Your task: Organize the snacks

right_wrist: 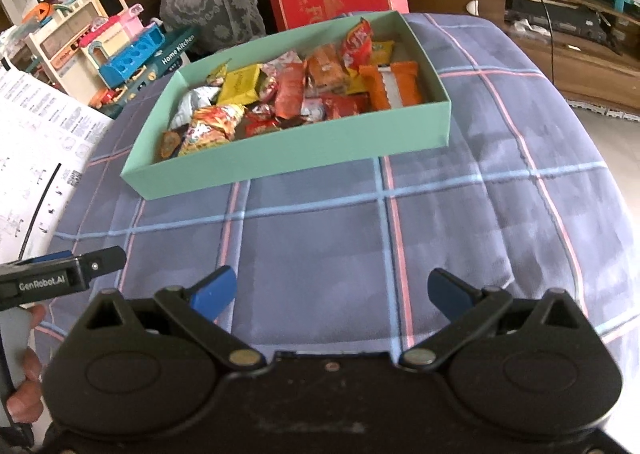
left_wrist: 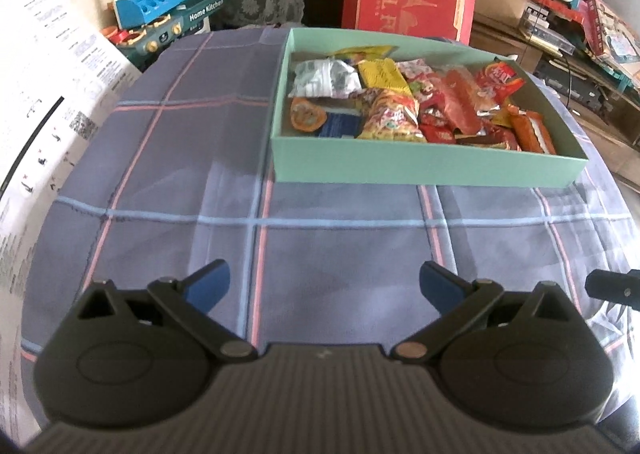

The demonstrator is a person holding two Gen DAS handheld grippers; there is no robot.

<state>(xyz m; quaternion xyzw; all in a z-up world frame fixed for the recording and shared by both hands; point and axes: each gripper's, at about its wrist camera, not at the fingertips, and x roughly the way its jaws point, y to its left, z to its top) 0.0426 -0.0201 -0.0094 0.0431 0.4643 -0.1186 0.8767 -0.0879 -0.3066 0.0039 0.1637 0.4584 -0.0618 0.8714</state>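
Plaid blue cloth [left_wrist: 320, 222] covers the table; seen from the left wrist, the left gripper [left_wrist: 324, 286] hangs spread wide and empty, well short of the shallow mint cardboard box [left_wrist: 424, 168] heaped with crinkly foil snacks [left_wrist: 392, 114]. From the right wrist, the right gripper [right_wrist: 330, 290] is likewise splayed and empty. Nothing lies loose outside, so the sorting looks done or unstarted; any next move means reaching forward into the box.

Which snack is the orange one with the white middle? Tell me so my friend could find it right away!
Look for the shallow mint-green cardboard box sitting on the blue plaid cloth. Go to the box's near right corner, as seen from the right wrist camera. There lies the flat orange packet with a white band across its middle; its red and yellow neighbours have no such band.
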